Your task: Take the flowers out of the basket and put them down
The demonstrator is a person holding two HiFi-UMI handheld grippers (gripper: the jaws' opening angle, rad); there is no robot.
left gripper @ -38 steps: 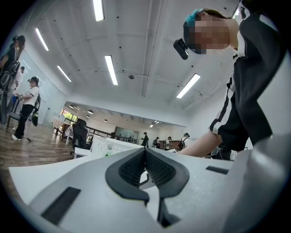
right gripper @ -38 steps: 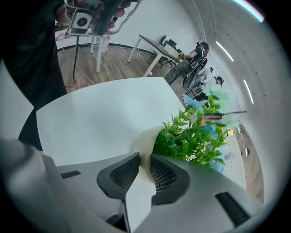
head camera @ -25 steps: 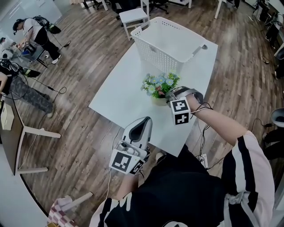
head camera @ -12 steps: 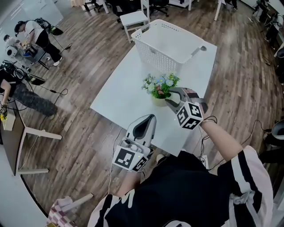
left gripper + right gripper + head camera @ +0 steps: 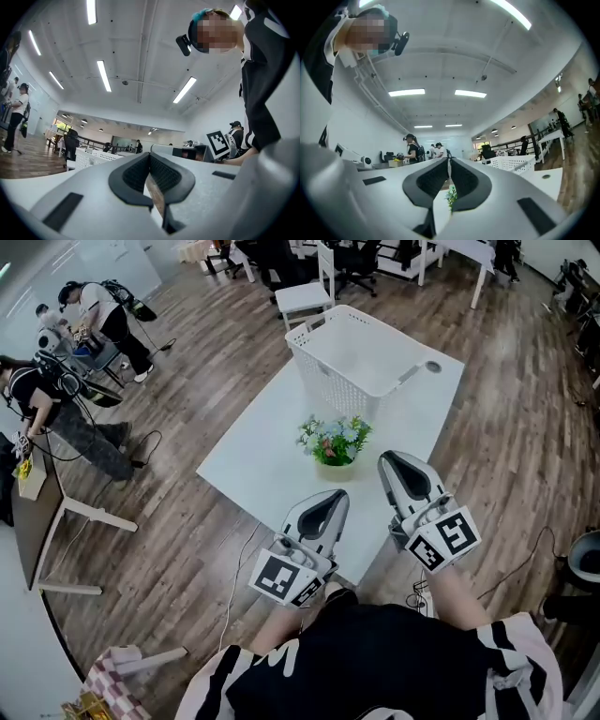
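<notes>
Head view looks down on the white surface [image 5: 262,465], where the flowers [image 5: 335,441] stand upright in their small pot, just in front of the white basket [image 5: 361,357] and outside it. The basket looks empty. Both claws hang well back from the pot, near the person's body at the near edge of the surface.

The left claw [image 5: 322,510] is clenched on nothing; the left gripper view shows its dark pads meeting, with only the room beyond. The right claw [image 5: 401,472] is closing, its pads nearly together and nothing between them. The right gripper view shows the flowers only far off, through the slit.

Judged from this, the putting-down step is finished and the task looks done. No further grasp seems called for. At most, the next move calls for holding both claws clear of the pot so it isn't knocked over.
</notes>
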